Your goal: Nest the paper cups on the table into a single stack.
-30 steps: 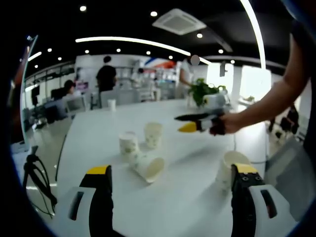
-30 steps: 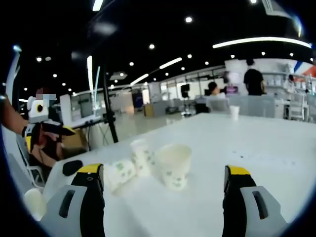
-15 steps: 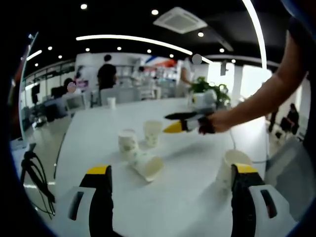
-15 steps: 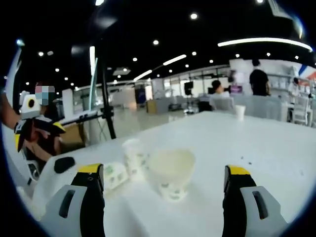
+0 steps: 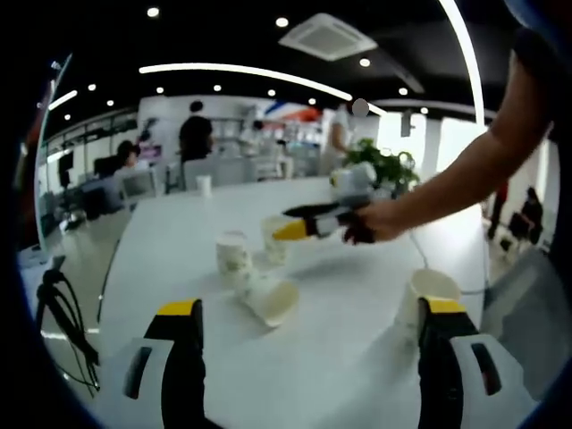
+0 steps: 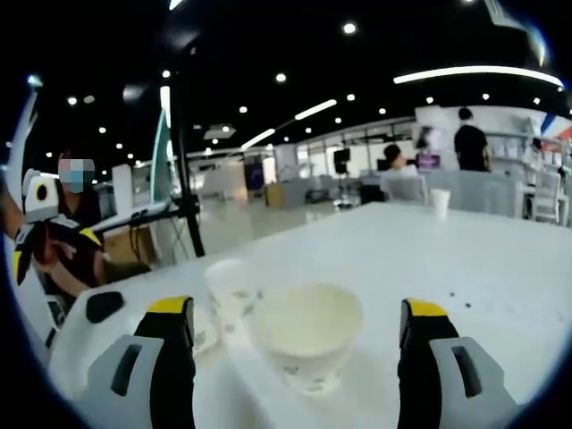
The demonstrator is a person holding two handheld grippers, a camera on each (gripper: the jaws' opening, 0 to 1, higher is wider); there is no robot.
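Observation:
In the left gripper view, two upright patterned paper cups (image 5: 233,259) (image 5: 273,239) stand mid-table, and a third cup (image 5: 271,300) lies tipped in front of them. A fourth cup (image 5: 425,295) stands by my left gripper (image 5: 311,308), which is open and holds nothing. My right gripper (image 5: 307,223) reaches in from the right, held by a hand (image 5: 368,220), level with the rear cup. In the right gripper view, that wide-mouthed cup (image 6: 307,338) stands between the jaws of my open right gripper (image 6: 296,308), untouched. Behind it are an upright cup (image 6: 230,286) and the tipped cup (image 6: 205,329), partly hidden.
The long white table (image 5: 340,357) runs away from me. A single cup (image 5: 204,187) stands at its far end and a potted plant (image 5: 375,165) at the right. People sit and stand in the office beyond. A tripod (image 6: 183,179) rises behind the table's left edge.
My right gripper has moved in toward the rear cup, which now looms larger between its jaws. The left gripper has stayed where it was.

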